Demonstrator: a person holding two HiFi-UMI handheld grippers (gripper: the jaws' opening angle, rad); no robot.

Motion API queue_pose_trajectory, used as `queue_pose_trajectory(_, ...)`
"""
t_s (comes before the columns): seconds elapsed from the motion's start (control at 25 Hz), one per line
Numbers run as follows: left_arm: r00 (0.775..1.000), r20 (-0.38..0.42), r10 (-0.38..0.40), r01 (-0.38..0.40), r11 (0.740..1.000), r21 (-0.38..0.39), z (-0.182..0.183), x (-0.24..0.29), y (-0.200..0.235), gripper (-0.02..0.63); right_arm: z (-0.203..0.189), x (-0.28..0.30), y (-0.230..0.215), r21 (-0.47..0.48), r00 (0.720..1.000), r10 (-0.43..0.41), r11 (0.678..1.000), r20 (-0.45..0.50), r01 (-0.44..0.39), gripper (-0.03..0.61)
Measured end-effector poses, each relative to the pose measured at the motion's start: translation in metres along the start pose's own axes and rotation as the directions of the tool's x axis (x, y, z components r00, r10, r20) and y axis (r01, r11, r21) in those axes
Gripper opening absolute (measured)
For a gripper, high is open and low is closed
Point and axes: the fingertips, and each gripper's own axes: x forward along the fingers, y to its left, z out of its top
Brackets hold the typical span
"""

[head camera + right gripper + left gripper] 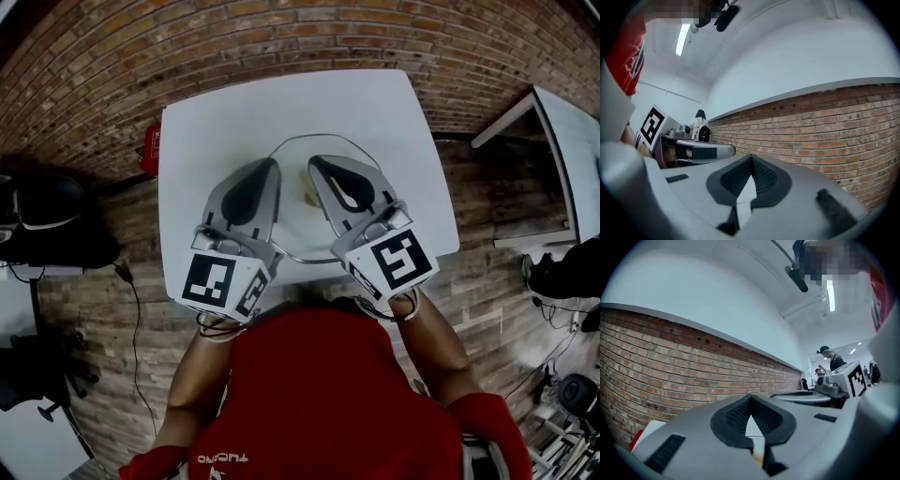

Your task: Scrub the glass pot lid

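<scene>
Both tongs are clenched shut and empty. The left tongs (270,165) and right tongs (315,162) point side by side away from the person, level above a white worktop (230,117). Each gripper view shows the dark ridged pads meeting at the tip with nothing between them.

The glass pot lid (296,231) lies flat on the worktop directly beneath the two tongs, its thin rim circling out past both. A small tan piece (307,192) sits near the lid's centre, between the tongs. Whether it is the knob or a scrubbing pad cannot be told.

The lid is probably stiff, fairly heavy, smooth and breakable, and likely to skate on the bare surface. Its centre would be the surest place to grip, with the rim as an alternative for steadying it.

The lid's near rim sits close to the worktop's near edge, so pushing it toward the person risks a fall. Open surface lies beyond the lid and to the left, with less on the right. A brick wall (670,362) stands behind.
</scene>
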Motion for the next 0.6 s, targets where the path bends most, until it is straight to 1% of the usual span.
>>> queue_pose_trajectory(0.6, 0.999, 0.012, -0.037, 0.037, 0.999, -0.009, -0.0007, 0.0057, -0.0007, 0.017, -0.0009, -0.0003, -0.0048, -0.015, 0.999, -0.036, 0.999, -0.016, 0.036, 0.029)
